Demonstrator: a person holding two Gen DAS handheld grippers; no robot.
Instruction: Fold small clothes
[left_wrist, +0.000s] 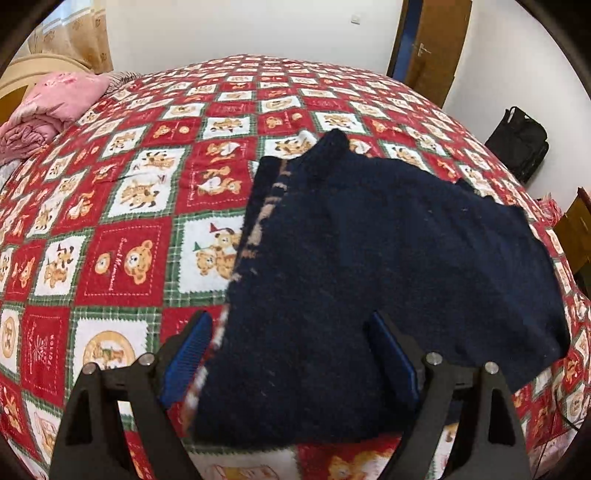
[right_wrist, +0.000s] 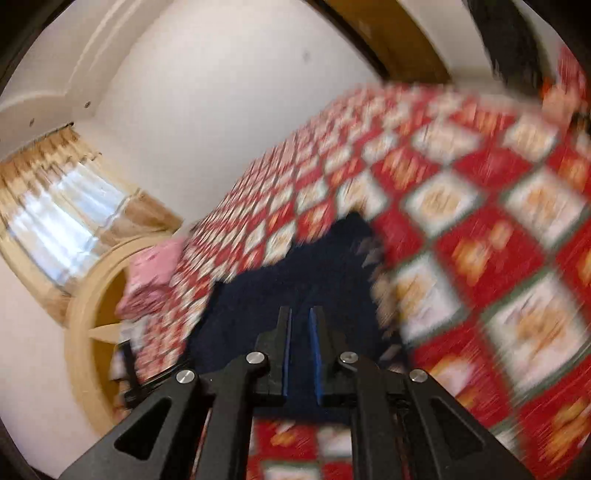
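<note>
A dark navy knitted garment (left_wrist: 369, 280) with a white and tan patterned edge lies on the red teddy-bear bedspread (left_wrist: 122, 229). In the left wrist view my left gripper (left_wrist: 288, 332) is open, its blue pads wide apart over the garment's near edge, nothing between them. The right wrist view is blurred by motion. There my right gripper (right_wrist: 300, 317) has its jaws nearly together with a narrow gap, just above the navy garment (right_wrist: 295, 273). I see no cloth between its pads.
A pink folded quilt (left_wrist: 51, 107) lies at the bed's far left by a wooden headboard (right_wrist: 85, 295). A black bag (left_wrist: 521, 144) stands on the floor at the right. A wooden door (left_wrist: 428, 40) and curtained window (right_wrist: 62, 221) are behind.
</note>
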